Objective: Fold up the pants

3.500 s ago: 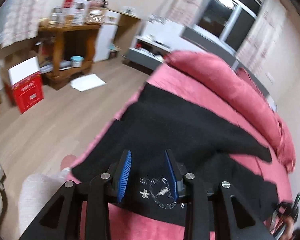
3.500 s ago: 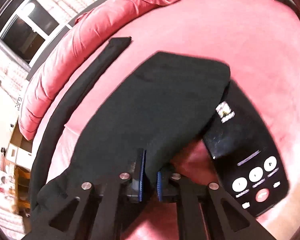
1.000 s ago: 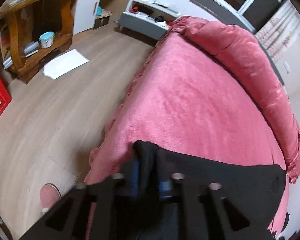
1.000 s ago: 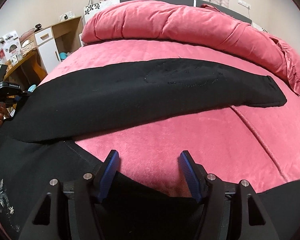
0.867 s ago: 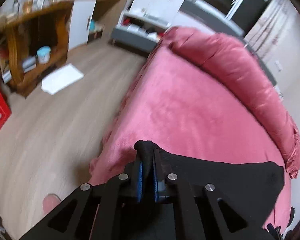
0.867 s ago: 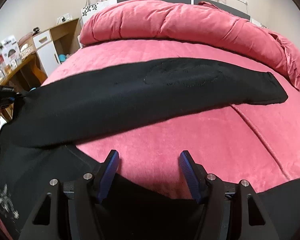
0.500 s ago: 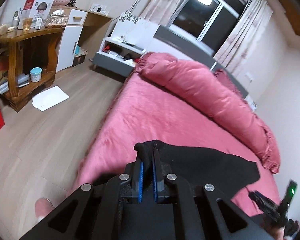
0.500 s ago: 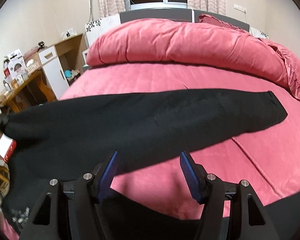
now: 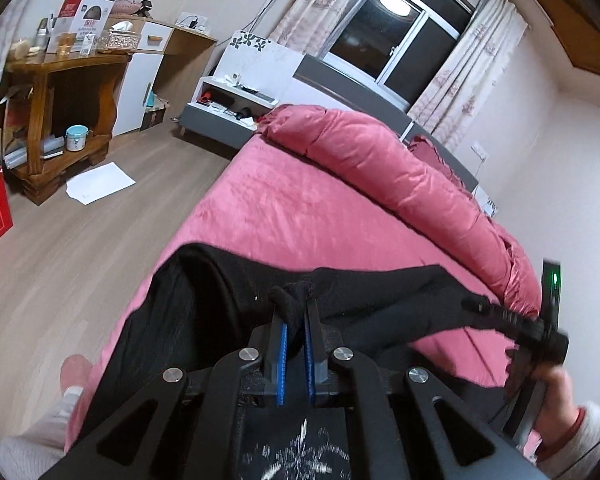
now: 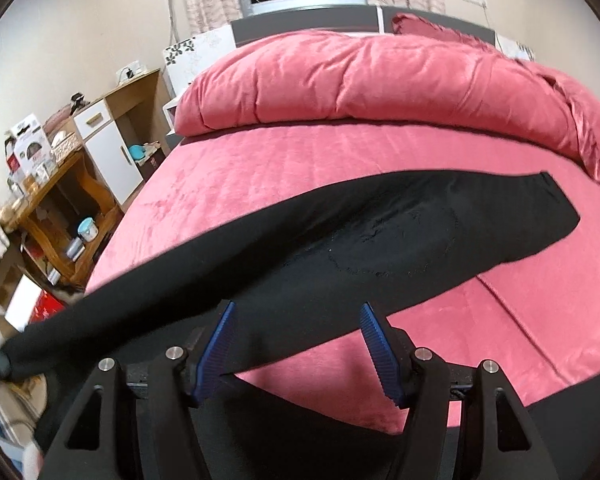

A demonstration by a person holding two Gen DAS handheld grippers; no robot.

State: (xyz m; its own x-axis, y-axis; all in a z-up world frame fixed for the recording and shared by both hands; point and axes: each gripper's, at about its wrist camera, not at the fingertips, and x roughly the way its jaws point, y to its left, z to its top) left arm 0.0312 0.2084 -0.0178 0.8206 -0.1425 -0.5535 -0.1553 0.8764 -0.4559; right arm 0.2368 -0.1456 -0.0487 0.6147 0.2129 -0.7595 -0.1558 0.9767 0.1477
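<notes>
left wrist view has our left gripper (image 9: 294, 312) clamped on a bunched edge of the black pants (image 9: 204, 312), its 2 blue pads pressed narrow with the fabric pinched between them. from that pinch the cloth runs right toward our right gripper (image 9: 476, 304), held in our right hand (image 9: 556, 396) at the frame's right edge. the rest of the pants drapes over the near left edge of the pink bed (image 9: 300, 208), hanging down beside the wood floor (image 9: 80, 248). past that edge the floor lies open out to a white sheet of paper (image 9: 100, 188) and a wooden shelf unit (image 9: 60, 92).

right wrist view shows our right gripper (image 10: 296, 344) with its jaws standing wide, nothing pressed between the pads. beyond them 1 pant leg (image 10: 420, 224) stretches across the bed (image 10: 260, 168), its cuff near the right side, just short of the rolled pink duvet (image 10: 380, 80). bare mattress lies between the leg and the duvet. the leg's left end lifts off past the bed's left edge. more black fabric lies under and in front of the right gripper.
</notes>
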